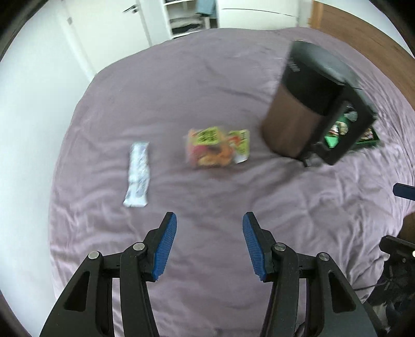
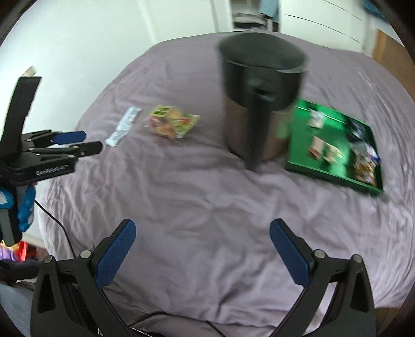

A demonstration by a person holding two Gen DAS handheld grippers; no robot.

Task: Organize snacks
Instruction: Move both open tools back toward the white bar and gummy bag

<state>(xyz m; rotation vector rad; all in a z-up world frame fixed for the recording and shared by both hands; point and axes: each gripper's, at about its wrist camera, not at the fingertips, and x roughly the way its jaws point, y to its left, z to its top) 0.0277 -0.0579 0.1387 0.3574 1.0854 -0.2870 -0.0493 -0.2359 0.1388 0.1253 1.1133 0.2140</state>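
Both claws are hovering over a bed (image 1: pixel 207 77) covered with a wrinkled mauve sheet, and both views are blurred. The left claw (image 1: pixel 209 223) is standing released, its blue-padded fingers (image 1: pixel 166 246) spread wide with nothing between them; in the right wrist view the same left claw (image 2: pixel 85 141) is showing at the left edge, above the sheet. The right claw (image 2: pixel 202 233) is likewise gaping, its fingers (image 2: pixel 116 254) apart and holding nothing.

The snacks are lying in two places. A white wrapper (image 1: pixel 138 174) is resting flat on the sheet to the left, and near it, to its right, a yellow-green and orange snack packet (image 1: pixel 216 146) is lying loose, well ahead of both claws. Further right, a green tray (image 2: pixel 337 124) is sitting on the bed and already carrying several small packets (image 2: pixel 329 150), too blurred to name.

Between the loose packet and the tray, an upright cylindrical kettle (image 2: pixel 259 103) with a black lid, a black handle and a brownish metallic body is standing on the sheet, just beside the tray's near corner; whether they are touching cannot be told. At the far end of the bed, white doors and an open shelf unit (image 1: pixel 186 18) are showing.
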